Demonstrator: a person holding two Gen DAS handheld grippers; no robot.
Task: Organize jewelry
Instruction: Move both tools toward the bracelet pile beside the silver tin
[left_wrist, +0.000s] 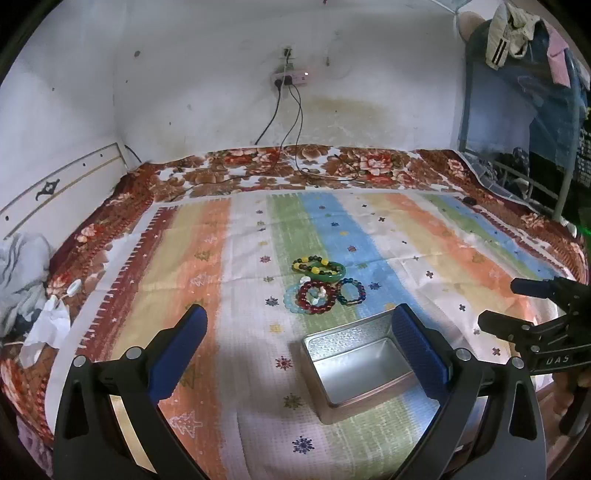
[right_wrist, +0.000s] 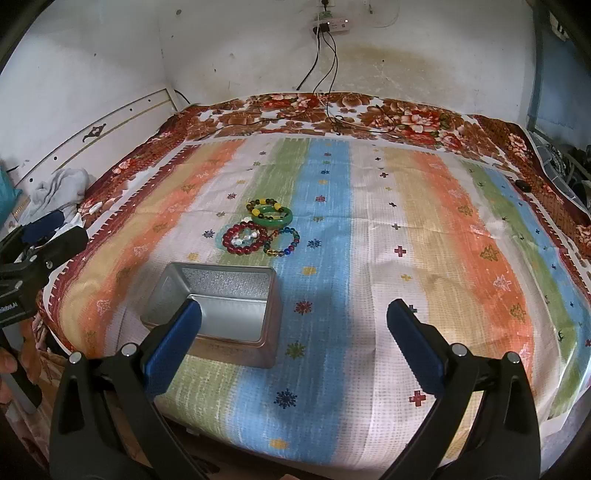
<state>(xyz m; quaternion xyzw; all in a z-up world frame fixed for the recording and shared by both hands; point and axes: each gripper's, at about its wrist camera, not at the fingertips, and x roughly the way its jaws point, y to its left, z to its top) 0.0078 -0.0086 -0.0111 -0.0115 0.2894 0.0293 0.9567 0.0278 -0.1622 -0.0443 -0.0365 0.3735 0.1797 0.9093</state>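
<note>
A: Nearest first?
B: Both the left gripper (left_wrist: 298, 328) and right gripper (right_wrist: 293, 321) hang with jaws released, holding nothing. "DAS" reads on the right gripper's body in the left view.
A: The tin?
B: The open metal tin (left_wrist: 360, 363) sits near the bed's front edge, by the left gripper's right jaw.
A: Beyond?
B: The bracelets (left_wrist: 323, 284) cluster ahead; bare striped cloth (right_wrist: 424, 236) around.

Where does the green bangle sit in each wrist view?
Left wrist: green bangle just above centre, at the far end of the bracelet pile, beyond the metal tin.
Right wrist: green bangle left of centre, above the tin.
Shared landmark: the wall power strip.
</note>
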